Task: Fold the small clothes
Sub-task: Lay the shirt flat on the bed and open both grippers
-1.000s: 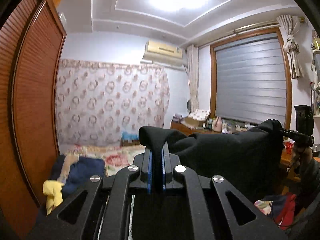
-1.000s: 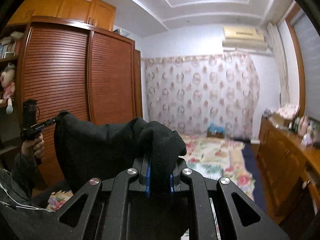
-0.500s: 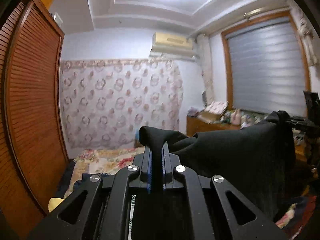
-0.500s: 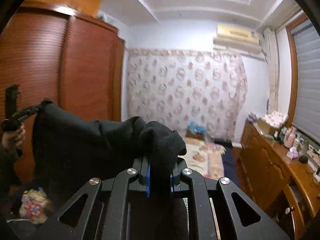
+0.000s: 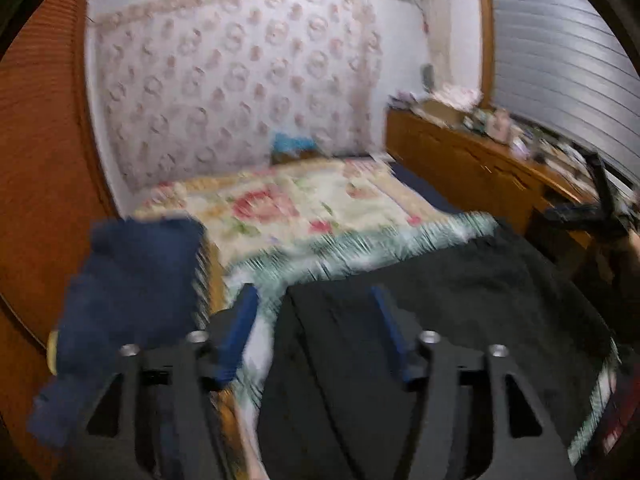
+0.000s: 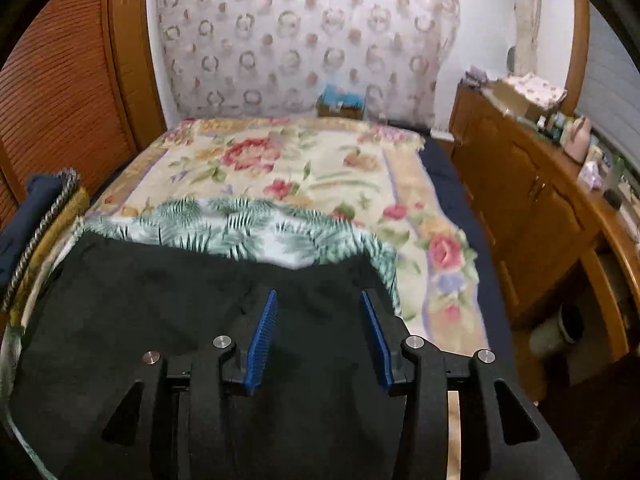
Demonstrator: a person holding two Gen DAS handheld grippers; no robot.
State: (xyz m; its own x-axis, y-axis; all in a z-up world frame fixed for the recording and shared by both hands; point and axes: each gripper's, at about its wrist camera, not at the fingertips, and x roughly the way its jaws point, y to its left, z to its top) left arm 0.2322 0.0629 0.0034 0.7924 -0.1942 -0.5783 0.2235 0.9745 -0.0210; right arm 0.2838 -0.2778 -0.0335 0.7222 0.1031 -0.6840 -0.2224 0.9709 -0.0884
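- Black garment lies spread flat on the bed, over a fern-print cloth and a floral blanket.
- Left claw: jaws opening, pads clear of the fabric beneath them.
- Right claw: jaws opening, nothing pinched.
- Open cardboard box on the wooden dresser; contents unreadable.
- Navy garment at the bed's left edge.

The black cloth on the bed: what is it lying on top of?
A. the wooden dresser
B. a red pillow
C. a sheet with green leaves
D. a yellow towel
C: the black cloth lies spread over a white sheet with green leaves, whose printed edge shows just beyond it on the bed.
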